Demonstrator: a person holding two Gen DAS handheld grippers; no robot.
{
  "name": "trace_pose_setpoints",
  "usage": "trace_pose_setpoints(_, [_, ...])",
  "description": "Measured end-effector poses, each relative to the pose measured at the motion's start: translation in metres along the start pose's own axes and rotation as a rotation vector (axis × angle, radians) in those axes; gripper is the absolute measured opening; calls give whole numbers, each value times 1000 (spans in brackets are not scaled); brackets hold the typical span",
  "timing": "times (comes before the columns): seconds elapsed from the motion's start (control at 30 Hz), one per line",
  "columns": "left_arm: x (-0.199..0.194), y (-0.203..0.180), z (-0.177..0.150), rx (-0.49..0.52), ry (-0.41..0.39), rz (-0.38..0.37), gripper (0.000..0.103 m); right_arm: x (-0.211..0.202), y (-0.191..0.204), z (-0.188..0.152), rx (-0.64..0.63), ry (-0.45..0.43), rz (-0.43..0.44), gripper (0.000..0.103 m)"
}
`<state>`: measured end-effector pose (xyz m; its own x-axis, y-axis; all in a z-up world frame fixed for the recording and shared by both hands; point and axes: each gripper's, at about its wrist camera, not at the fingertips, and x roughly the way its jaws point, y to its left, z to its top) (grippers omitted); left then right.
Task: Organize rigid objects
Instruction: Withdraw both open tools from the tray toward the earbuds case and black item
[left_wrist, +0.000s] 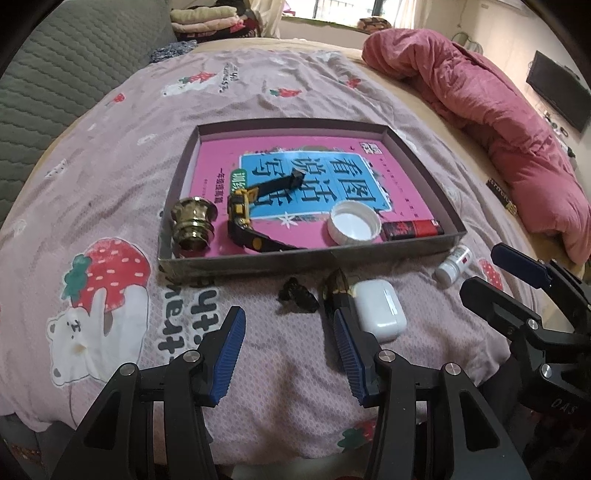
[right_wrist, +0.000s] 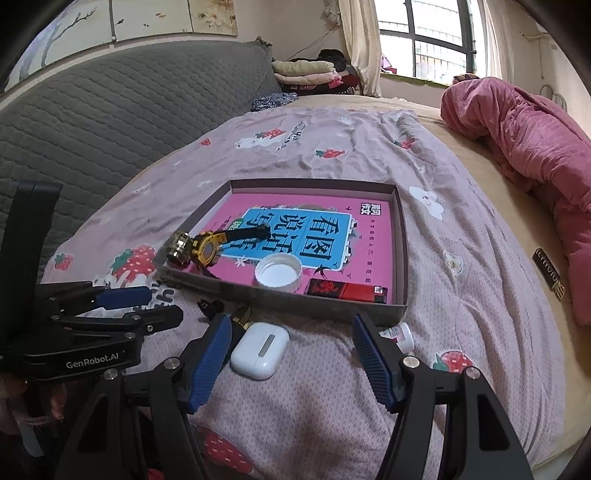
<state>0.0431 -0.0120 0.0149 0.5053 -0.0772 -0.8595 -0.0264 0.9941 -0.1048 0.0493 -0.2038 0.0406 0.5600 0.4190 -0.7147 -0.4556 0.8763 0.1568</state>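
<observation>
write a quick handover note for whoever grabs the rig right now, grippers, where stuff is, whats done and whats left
Left gripper: open, empty, low over the bedspread in front of the tray.
Right gripper: open, empty, with the white earbud case lying between its fingers, not gripped.
In the tray: brass knob, yellow watch, white cap, red lighter, all lying on a pink book.
Still on the bedspread: earbud case, small white bottle, black clip, a dark gold-tipped item beside the case.
Left: move those four into the tray; the earbud case looks the likely next pick.
</observation>
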Motion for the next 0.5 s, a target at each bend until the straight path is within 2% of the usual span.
trace_pose_setpoints(0.5, [7, -9, -13, 27, 56, -29, 52, 1, 9, -15, -32, 35, 3, 67])
